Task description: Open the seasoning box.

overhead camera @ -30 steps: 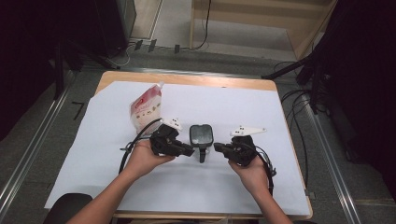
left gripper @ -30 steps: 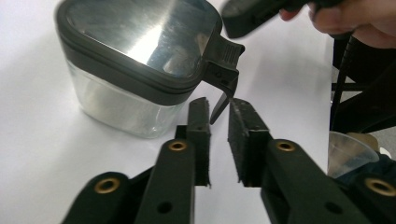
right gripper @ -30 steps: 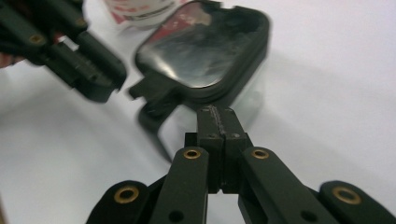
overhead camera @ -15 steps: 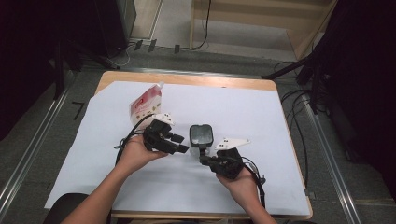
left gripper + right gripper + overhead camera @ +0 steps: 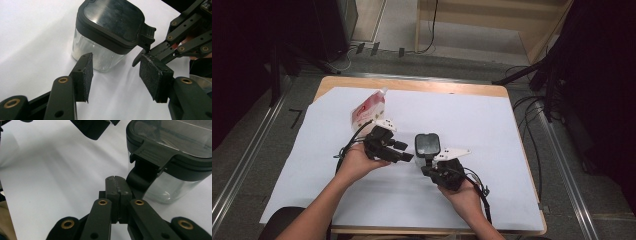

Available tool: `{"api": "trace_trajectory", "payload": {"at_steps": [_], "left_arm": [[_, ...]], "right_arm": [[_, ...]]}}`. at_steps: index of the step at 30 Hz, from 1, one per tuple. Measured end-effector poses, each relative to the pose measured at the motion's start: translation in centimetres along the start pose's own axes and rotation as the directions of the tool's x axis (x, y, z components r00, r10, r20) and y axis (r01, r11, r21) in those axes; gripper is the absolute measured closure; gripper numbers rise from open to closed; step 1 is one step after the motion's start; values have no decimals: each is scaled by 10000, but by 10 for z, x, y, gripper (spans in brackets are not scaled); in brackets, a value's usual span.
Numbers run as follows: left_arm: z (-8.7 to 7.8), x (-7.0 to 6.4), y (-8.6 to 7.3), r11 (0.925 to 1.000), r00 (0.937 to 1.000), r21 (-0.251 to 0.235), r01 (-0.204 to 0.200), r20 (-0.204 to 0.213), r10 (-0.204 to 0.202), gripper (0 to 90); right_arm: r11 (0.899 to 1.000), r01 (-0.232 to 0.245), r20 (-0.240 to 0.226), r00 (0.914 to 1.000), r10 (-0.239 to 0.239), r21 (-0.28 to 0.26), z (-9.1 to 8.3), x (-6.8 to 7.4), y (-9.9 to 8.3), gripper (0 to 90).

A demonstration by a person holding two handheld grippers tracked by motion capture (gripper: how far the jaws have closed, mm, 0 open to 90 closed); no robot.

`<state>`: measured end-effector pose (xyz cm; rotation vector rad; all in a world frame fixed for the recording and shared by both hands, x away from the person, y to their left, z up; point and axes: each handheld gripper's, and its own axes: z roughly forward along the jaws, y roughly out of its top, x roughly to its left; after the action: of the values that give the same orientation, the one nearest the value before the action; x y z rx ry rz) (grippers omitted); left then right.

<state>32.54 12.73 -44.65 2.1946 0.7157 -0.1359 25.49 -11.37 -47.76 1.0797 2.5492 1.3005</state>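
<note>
High view places the clear container [image 5: 427, 146] with its dark lid near the middle of the white-covered surface [image 5: 492, 125], between the 2 grippers: the left gripper [image 5: 399, 151] just to its left, the right gripper [image 5: 430, 169] just below it, at the lid's latch. Left gripper view adds what is lost from above: its 2 pads stand wide apart, holding nothing, the container [image 5: 107, 32] just ahead. Right gripper view shows that gripper's [image 5: 117, 185] pads pressed together, empty, tips just beside the hanging latch [image 5: 143, 173]. A red pouch [image 5: 368, 108] stands farther back.
</note>
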Motion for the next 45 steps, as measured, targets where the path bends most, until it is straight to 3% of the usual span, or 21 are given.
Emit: {"api": "trace_trajectory", "payload": {"at_steps": [12,29,35,38,43,45], "left_arm": [[1,0,0,10000,10000,-1,-4,-47,4,446],[2,0,0,9999,9998,-19,-165,-127,165,403],[7,2,1,10000,9999,-29,71,135,-71,395],[9,1,1,10000,9999,2,-96,70,96,380],[12,2,2,9991,9991,-124,-411,-87,410,362],[14,4,4,9989,9997,-402,-225,73,228,358]], "right_arm": [[9998,-182,177,9997,182,-2,-9,-10,-1,899],[9965,-832,536,9951,826,93,-24,-32,-4,899],[9930,-1168,651,9912,1154,190,-28,-41,-6,899],[9922,-1230,729,9900,1211,220,-29,-45,-5,899],[9898,-1415,916,9860,1392,187,-34,-55,-5,899],[9884,-1512,956,9842,1491,155,-36,-59,-5,899]]}}
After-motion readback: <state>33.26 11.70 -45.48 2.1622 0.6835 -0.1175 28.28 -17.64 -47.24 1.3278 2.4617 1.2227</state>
